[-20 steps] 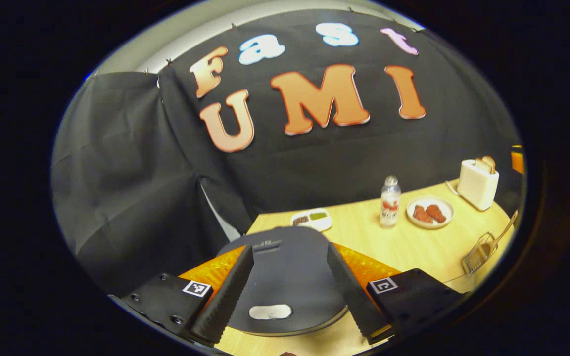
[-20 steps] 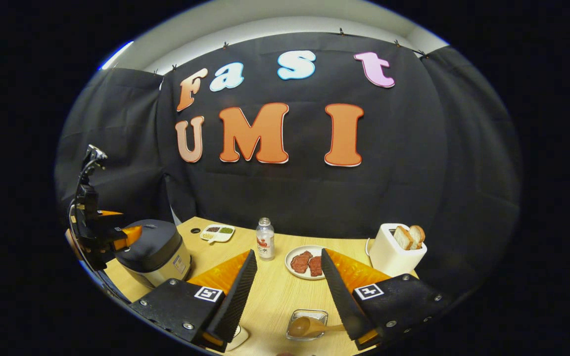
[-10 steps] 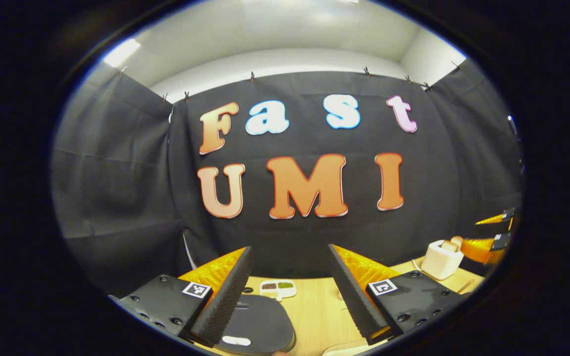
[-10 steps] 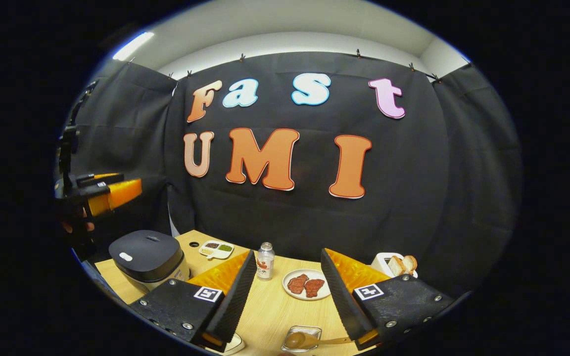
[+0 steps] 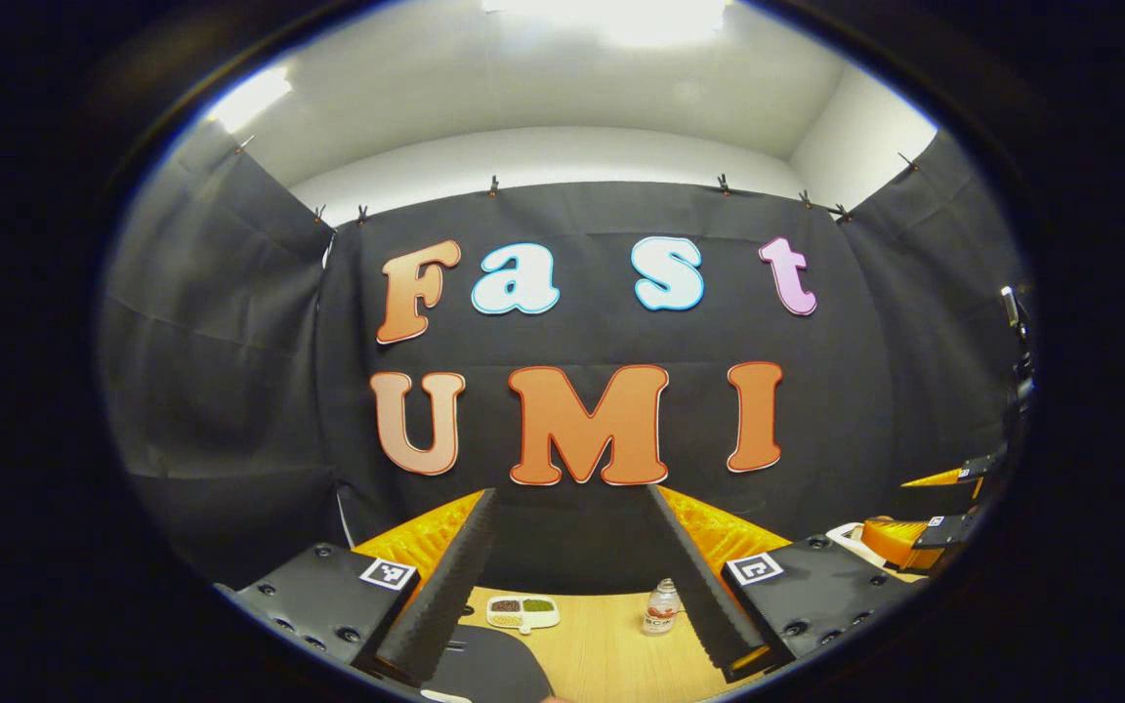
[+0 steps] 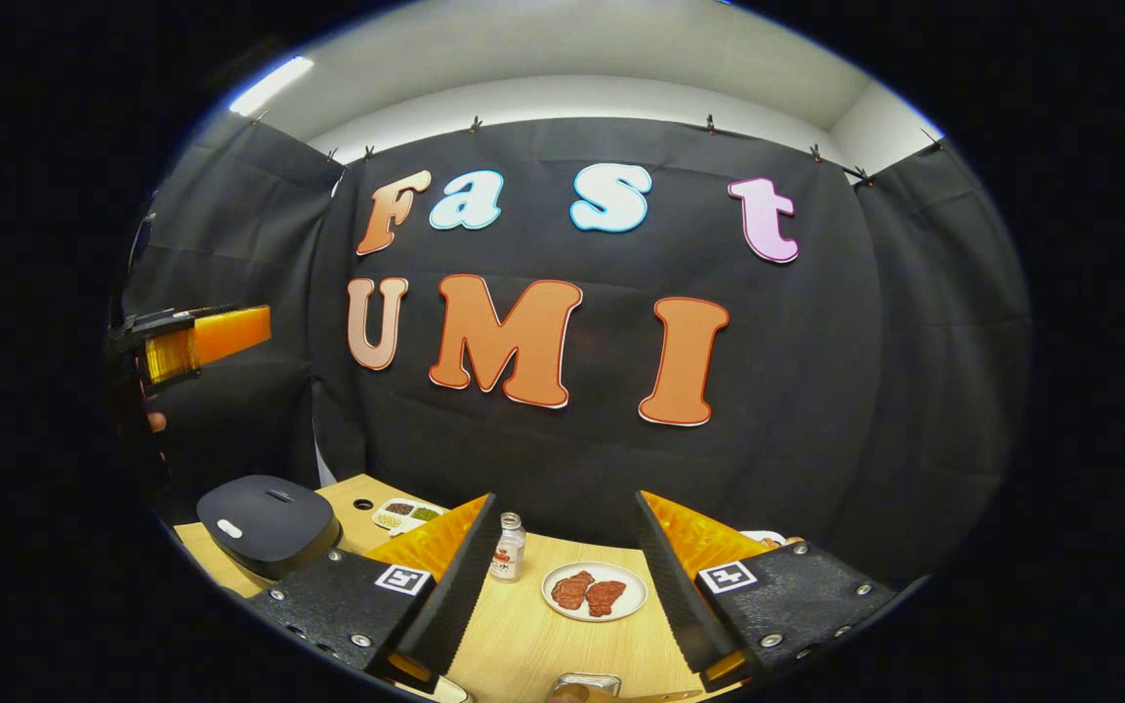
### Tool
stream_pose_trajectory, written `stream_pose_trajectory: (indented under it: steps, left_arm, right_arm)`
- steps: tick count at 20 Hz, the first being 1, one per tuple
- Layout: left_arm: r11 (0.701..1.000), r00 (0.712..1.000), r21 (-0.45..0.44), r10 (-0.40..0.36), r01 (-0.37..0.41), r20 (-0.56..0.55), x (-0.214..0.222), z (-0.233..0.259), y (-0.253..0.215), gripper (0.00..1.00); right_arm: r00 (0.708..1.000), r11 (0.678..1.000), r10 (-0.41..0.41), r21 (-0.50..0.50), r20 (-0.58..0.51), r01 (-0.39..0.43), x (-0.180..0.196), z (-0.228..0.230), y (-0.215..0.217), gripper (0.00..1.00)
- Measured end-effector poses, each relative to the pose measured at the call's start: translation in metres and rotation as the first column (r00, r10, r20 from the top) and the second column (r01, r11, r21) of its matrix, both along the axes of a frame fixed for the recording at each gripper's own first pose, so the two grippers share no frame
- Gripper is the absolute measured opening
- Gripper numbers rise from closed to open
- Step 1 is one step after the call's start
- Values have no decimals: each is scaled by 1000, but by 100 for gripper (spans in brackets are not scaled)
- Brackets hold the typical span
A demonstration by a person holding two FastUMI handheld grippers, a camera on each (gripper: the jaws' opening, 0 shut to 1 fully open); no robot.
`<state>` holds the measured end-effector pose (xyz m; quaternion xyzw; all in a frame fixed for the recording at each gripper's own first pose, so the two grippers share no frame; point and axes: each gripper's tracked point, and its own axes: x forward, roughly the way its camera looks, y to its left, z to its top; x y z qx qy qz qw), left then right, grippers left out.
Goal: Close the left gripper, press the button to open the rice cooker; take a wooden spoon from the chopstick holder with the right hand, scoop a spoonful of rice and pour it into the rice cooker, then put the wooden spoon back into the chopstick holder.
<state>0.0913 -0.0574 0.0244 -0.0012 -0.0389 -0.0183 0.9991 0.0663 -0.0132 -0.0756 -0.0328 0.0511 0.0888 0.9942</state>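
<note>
- Left gripper [image 5: 572, 576]: jaws spread wide, nothing between them, held high above the table [image 5: 602, 649]. It needs to close before the button press, so step one isn't started.
- Right gripper [image 6: 562, 586]: also wide open and empty, hovering over the near table edge.
- Nearest item, right gripper view, 6 o'clock at the bottom edge: chopstick holder [image 6: 587, 682] with the wooden spoon [image 6: 621, 695] lying across it, just below the open fingers. Spoon not yet picked.
- Rice cooker [image 6: 265, 522] at 8 o'clock in the right gripper view: dark lid down, white button [image 6: 229, 528] on the lid's near side. Cooker looks closed, as far as I can judge.
- Left gripper view has the cooker lid [image 5: 484, 674] at 6 o'clock, under the left finger.
- Further back: bottle [image 6: 507, 549], plate of meat [image 6: 594, 592], small condiment dish [image 6: 406, 514] toward the wall.
- Can't pick out the rice supply in either view.
- Status: nothing done; all steps remain (close, press, grab spoon, scoop, pour, return).
</note>
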Motion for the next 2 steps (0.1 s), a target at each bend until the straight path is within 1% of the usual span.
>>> stream_pose_trajectory:
  steps: [2]
  left_arm:
    - [1000, 1000, -21, -16, 16, -14, 12, 1, -4, 100]
  right_arm:
    - [1000, 1000, 20, 17, -5, -20, 9, 11, 8, 86]
